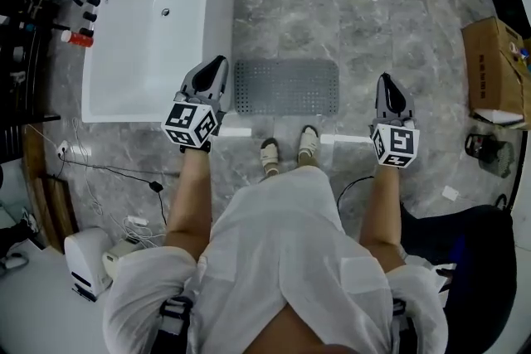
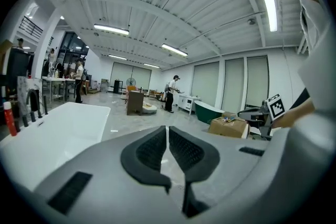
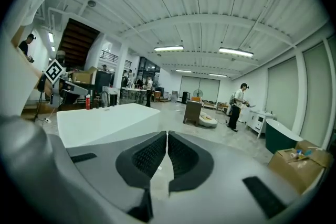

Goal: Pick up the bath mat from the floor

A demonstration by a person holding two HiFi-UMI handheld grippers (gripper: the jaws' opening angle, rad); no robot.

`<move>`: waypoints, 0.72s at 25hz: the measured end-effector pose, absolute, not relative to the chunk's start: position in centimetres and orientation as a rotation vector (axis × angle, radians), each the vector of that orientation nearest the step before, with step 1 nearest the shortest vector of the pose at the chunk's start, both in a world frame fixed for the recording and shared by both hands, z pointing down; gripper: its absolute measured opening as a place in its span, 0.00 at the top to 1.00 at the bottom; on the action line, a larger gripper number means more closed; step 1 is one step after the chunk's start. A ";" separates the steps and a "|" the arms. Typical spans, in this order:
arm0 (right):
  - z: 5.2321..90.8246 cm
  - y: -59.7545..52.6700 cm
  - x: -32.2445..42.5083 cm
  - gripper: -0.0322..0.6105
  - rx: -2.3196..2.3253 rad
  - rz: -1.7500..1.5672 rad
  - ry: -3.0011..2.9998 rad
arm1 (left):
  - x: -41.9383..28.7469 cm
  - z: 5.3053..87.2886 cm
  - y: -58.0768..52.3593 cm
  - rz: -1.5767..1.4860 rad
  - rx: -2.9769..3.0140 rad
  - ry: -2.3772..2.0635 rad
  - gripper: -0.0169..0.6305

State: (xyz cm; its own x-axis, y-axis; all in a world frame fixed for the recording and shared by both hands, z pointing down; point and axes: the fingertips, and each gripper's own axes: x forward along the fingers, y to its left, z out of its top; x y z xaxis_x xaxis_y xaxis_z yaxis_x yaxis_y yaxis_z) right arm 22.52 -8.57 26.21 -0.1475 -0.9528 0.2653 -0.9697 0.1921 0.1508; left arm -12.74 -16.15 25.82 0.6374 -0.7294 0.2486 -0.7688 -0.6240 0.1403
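A grey perforated bath mat point(image 1: 286, 86) lies flat on the marbled floor, right beside the white bathtub point(image 1: 149, 21) and just ahead of the person's feet. My left gripper point(image 1: 217, 64) hangs over the mat's left edge, near the tub's corner, jaws shut with nothing in them. My right gripper point(image 1: 387, 80) is to the right of the mat, apart from it, also shut and empty. In the left gripper view point(image 2: 168, 131) and the right gripper view point(image 3: 166, 136) the pads meet, and both look out level across the room; the mat is out of sight there.
A cardboard box point(image 1: 495, 70) stands at the right, with a dark object point(image 1: 485, 151) on the floor near it. Cables point(image 1: 108, 174) and a white appliance point(image 1: 87, 261) lie at the lower left. Bottles point(image 1: 79, 37) sit by the tub's left side. People stand far off point(image 2: 171, 93).
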 end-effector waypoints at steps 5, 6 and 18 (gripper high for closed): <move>30.3 -11.3 23.2 0.90 1.780 0.152 -2.162 | -11.8 29.5 -18.6 0.283 2.562 -1.234 0.94; 31.1 -11.7 23.3 0.90 1.769 0.169 -2.162 | -11.7 30.3 -19.1 0.295 2.549 -1.240 0.94; 42.4 -16.2 25.5 0.90 1.708 0.306 -2.130 | -11.8 41.5 -22.6 0.369 2.395 -1.294 0.94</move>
State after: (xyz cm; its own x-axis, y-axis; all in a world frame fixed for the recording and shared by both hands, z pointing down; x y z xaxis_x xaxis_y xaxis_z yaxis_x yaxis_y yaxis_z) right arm 25.53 -16.25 42.39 -0.1799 -0.8842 0.4311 -0.9698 0.2327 0.0726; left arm -11.76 -22.63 41.47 0.5389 -0.7380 0.4061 -0.8412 -0.4966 0.2139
